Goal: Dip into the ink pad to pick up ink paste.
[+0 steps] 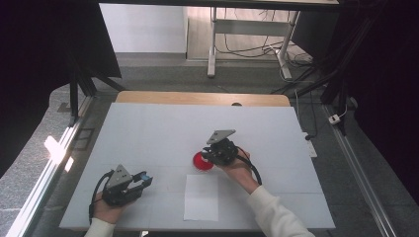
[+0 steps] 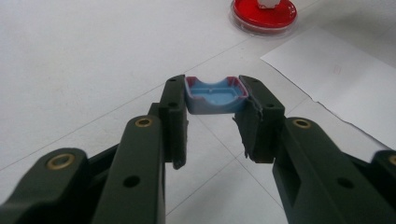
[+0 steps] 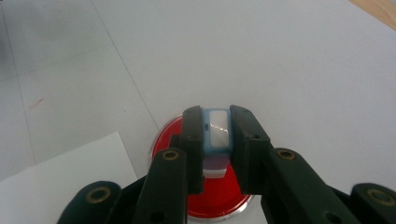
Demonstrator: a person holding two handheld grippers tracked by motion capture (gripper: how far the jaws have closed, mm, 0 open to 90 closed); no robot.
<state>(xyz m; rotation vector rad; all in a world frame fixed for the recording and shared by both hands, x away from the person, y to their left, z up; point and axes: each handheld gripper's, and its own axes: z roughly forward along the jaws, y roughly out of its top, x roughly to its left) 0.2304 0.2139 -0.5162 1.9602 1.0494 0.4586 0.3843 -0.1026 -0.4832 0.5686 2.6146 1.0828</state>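
White foam-board table (image 1: 148, 128): you're inking a small blue-and-white plastic stamp (image 3: 217, 133) over the round red ink pad (image 3: 217, 198).
Right gripper (image 3: 216, 140) is clamping the stamp; left gripper (image 2: 215, 100) is clamping its blue plastic cap (image 2: 215, 95). Next, probably move to the white paper sheet (image 1: 201, 197).

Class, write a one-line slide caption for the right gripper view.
Right gripper clamps a small blue-and-white stamp over a red ink pad, beside white paper.
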